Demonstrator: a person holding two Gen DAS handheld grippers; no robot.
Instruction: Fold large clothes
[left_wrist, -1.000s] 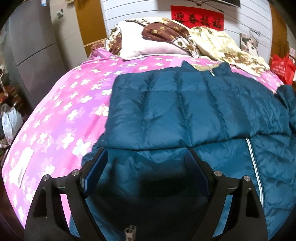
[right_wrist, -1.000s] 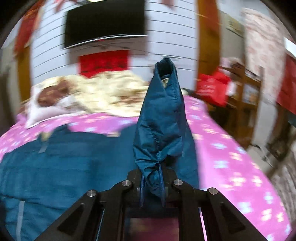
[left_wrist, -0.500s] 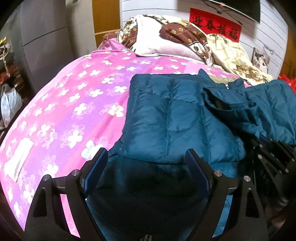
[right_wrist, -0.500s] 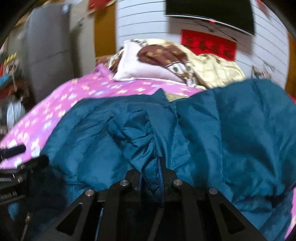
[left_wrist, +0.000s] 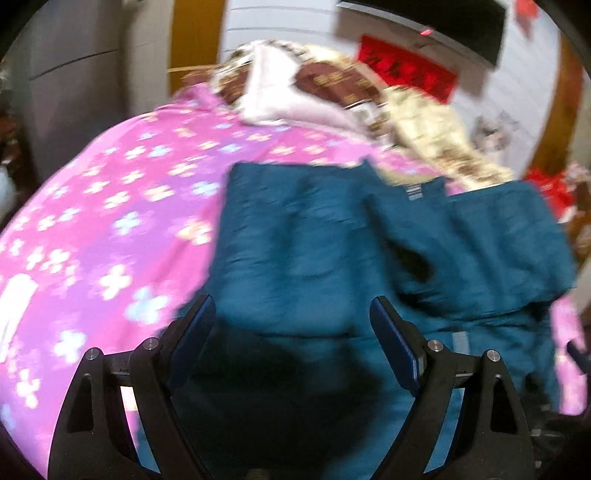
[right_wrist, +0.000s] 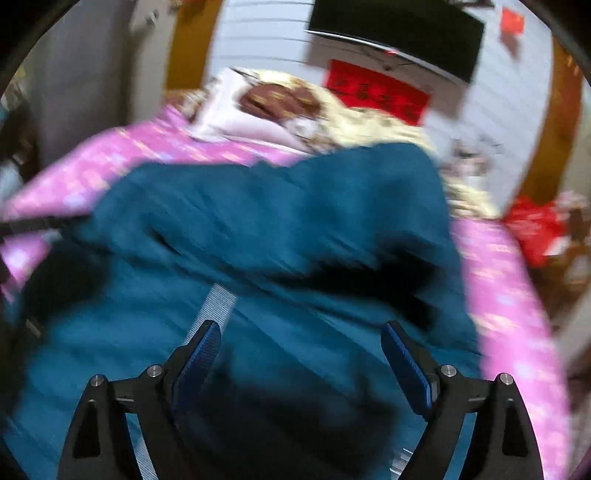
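- The pink bedspread with white and pale-blue flower prints covers the bed and takes up most of the lower half of both views; both pictures are blurred.
- The dark teal quilted down jacket lies spread on that bedspread, towards its right side in the left wrist view. One sleeve or side panel is folded inward over the body, so a doubled layer sits on the right part of the jacket.
- A pile of bedding lies at the head of the bed beyond the jacket: a pale pink pillow, with a cream and brown patterned quilt heaped over and beside it.
- A black flat screen hangs on the white panelled wall, and a red banner is fixed just below it.
- The light grey zip strip runs down the jacket front, its lower end just beside the right gripper's left finger.
- The left gripper hovers over the jacket's near edge with its jaws spread wide, nothing between the blue pads.
- The right gripper has just been opening its jaws; they stand wide apart above the jacket, the fabric lying free below them and not pinched.
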